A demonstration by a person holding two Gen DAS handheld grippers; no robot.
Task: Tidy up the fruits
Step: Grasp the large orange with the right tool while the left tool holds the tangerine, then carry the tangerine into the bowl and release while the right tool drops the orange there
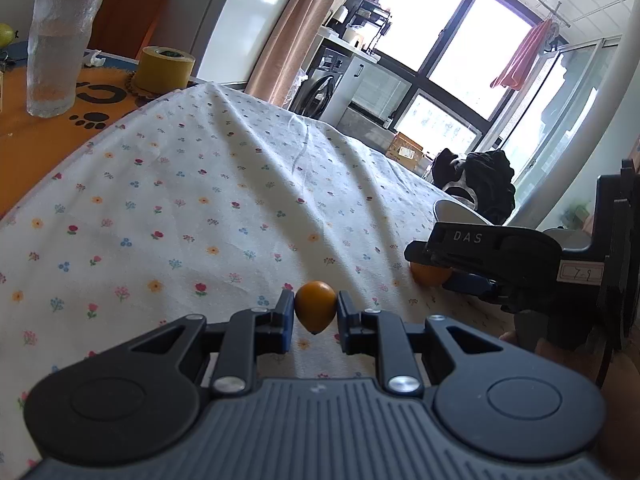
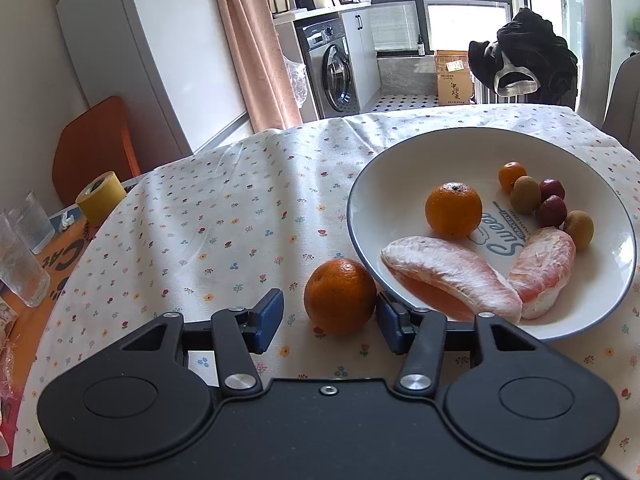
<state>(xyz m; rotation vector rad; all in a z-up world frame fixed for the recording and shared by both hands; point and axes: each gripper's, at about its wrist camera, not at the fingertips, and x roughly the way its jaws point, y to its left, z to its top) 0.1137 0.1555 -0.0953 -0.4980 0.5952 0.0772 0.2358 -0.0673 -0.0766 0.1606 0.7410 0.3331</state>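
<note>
- In the left wrist view, the round orange mandarin [image 1: 430, 274] at right is mostly covered by the black right-hand gripper [image 1: 472, 276].
- The white ceramic bowl [image 1: 452, 210] is largely hidden behind that gripper.
- A yellow-green fruit [image 1: 6, 34] is cut off at the upper left edge.
- Printed blue lettering [image 2: 500, 236] in the bowl is partly covered by fruit.

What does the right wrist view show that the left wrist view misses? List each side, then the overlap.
Only the right wrist view: the bowl's contents, two pomelo segments, a mandarin and small fruits. Only the left wrist view: the left gripper shut on a kumquat. Both: the floral tablecloth, yellow tape roll, and the open right gripper around the orange.
</note>
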